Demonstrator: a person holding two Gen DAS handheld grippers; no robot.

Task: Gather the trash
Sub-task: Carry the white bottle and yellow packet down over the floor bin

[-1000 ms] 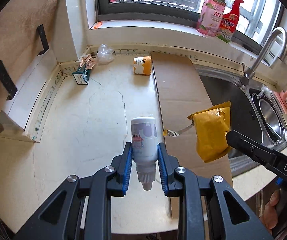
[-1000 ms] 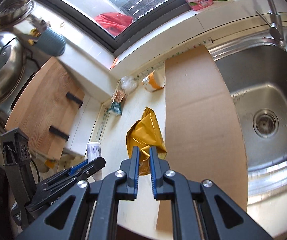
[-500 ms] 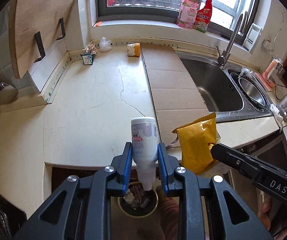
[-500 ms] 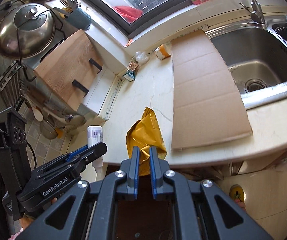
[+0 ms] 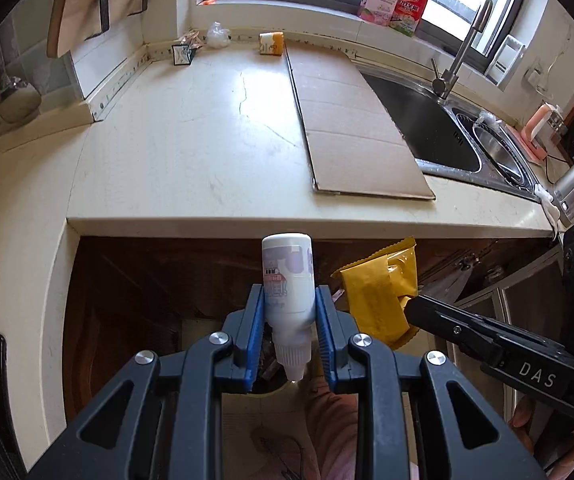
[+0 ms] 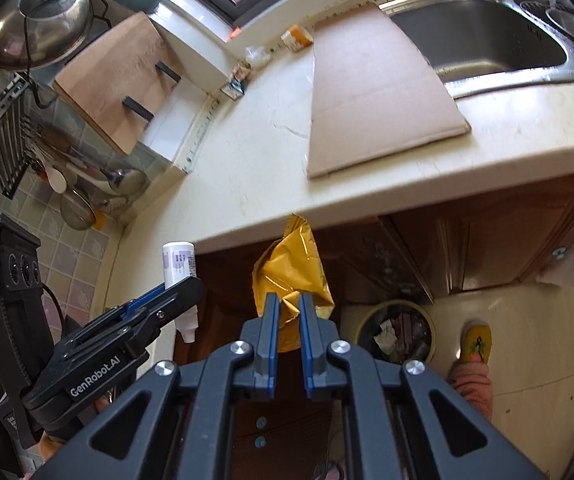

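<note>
Left gripper [image 5: 289, 322]: clamped on white bottle [image 5: 288, 280], cap toward camera, lower centre.
Right gripper [image 6: 285, 322]: pinching yellow bag [image 6: 292, 276], centre frame.
Bin [image 6: 399, 334]: lower right of bag, on floor.

Both grippers are showing matte black, skeletal frames with triangular cut-outs behind the jaws. The left gripper [image 5: 289, 332] is wearing blue pads inside its fingers, with round silver screws sitting just behind them. The right gripper [image 6: 285, 322] is looking the same. White "GenRobot.AI" and "DAS" lettering is running along their sides. A pink trouser leg [image 6: 472, 384] and yellow slipper [image 6: 476, 345] are showing beyond the right jaws.
</note>
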